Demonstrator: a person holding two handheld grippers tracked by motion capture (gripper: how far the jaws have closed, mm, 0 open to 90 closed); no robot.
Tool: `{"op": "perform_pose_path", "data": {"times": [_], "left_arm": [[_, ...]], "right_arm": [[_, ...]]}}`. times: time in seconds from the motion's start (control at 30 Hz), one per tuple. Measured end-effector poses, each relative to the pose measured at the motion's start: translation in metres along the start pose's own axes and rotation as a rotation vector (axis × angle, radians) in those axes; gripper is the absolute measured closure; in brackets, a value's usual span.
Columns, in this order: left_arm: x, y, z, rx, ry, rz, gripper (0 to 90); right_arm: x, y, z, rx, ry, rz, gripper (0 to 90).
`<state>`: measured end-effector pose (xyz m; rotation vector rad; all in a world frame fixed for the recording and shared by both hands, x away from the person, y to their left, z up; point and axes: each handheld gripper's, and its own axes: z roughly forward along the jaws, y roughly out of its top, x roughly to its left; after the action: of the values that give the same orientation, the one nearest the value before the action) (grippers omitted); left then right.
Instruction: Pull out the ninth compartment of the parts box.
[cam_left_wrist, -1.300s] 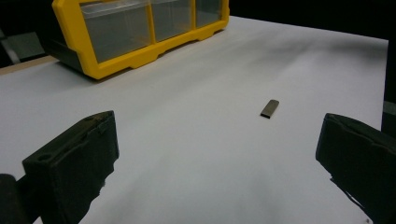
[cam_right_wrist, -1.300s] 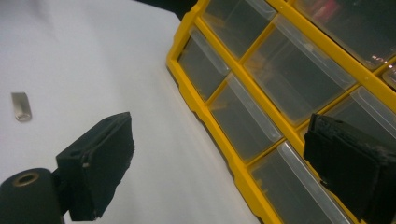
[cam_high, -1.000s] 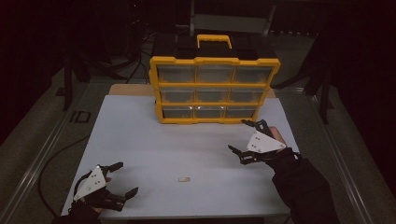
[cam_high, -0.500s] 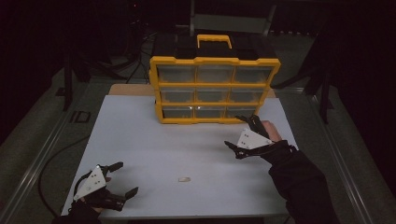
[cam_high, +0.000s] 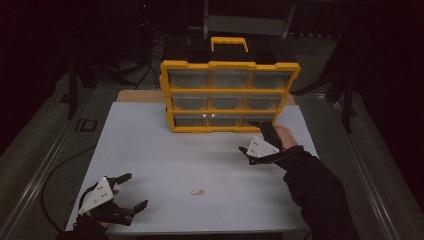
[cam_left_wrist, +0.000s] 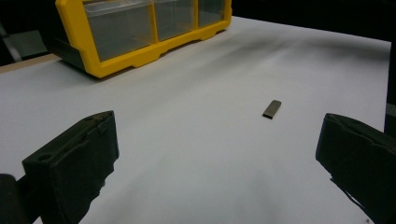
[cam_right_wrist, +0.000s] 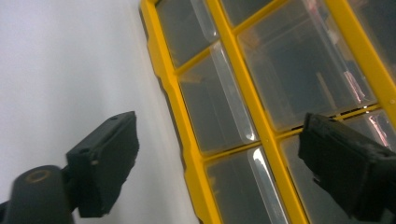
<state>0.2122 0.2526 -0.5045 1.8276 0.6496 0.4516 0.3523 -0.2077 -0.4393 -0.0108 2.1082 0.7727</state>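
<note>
**At table's far edge: right gripper nears drawer cabinet**

At the back of the table (cam_high: 150, 150) stands the yellow organizer (cam_high: 230, 95), 3x3 clear drawers. Right gripper (cam_high: 256, 137), jaws spread wide, sits just beside the bottom-right drawer (cam_high: 257, 120). Drawer prob. light, stiff plastic, slick; best grabbed by its front lip. Left gripper (cam_high: 127, 192) also spread, holding nothing, near the small metal clip (cam_left_wrist: 272, 108).

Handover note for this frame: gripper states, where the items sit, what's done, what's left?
Left gripper: open, holding nothing, at the near left corner of the white table, facing the small flat metal piece.
Right gripper: open, holding nothing, close to the bottom right drawer of the yellow drawer organizer.
Done: nothing picked up; all drawers look shut.
Left: probably open that drawer and put the metal piece in.
</note>
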Motion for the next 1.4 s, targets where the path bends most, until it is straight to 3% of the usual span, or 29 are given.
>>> {"op": "perform_pose_path", "data": {"times": [0.1,0.37,0.57,0.8,1.0,1.33,1.4], "left_arm": [[0.0,0.0,0.0,-0.001,-0.001,-0.004,0.0],[0.0,0.0,-0.001,-0.006,-0.003,-0.009,0.0],[0.001,-0.001,-0.001,-0.009,-0.003,-0.015,0.0],[0.001,-0.001,-0.001,-0.009,-0.004,-0.016,0.0],[0.001,-0.001,-0.001,-0.012,-0.005,-0.018,0.0],[0.001,-0.001,-0.002,-0.018,-0.009,-0.025,0.0],[0.002,-0.001,-0.002,-0.018,-0.009,-0.025,0.0]], "right_arm": [[-0.001,-0.001,0.006,0.024,-0.009,-0.044,12.9],[-0.003,-0.002,0.021,0.08,-0.013,-0.091,14.1],[-0.005,-0.004,0.028,0.135,-0.06,-0.166,15.7],[-0.003,-0.007,0.036,0.198,-0.073,-0.209,18.1],[-0.001,-0.007,0.043,0.221,-0.086,-0.232,20.4],[0.004,-0.008,0.058,0.303,-0.151,-0.356,28.8],[0.006,-0.01,0.06,0.299,-0.171,-0.37,31.4]]}}
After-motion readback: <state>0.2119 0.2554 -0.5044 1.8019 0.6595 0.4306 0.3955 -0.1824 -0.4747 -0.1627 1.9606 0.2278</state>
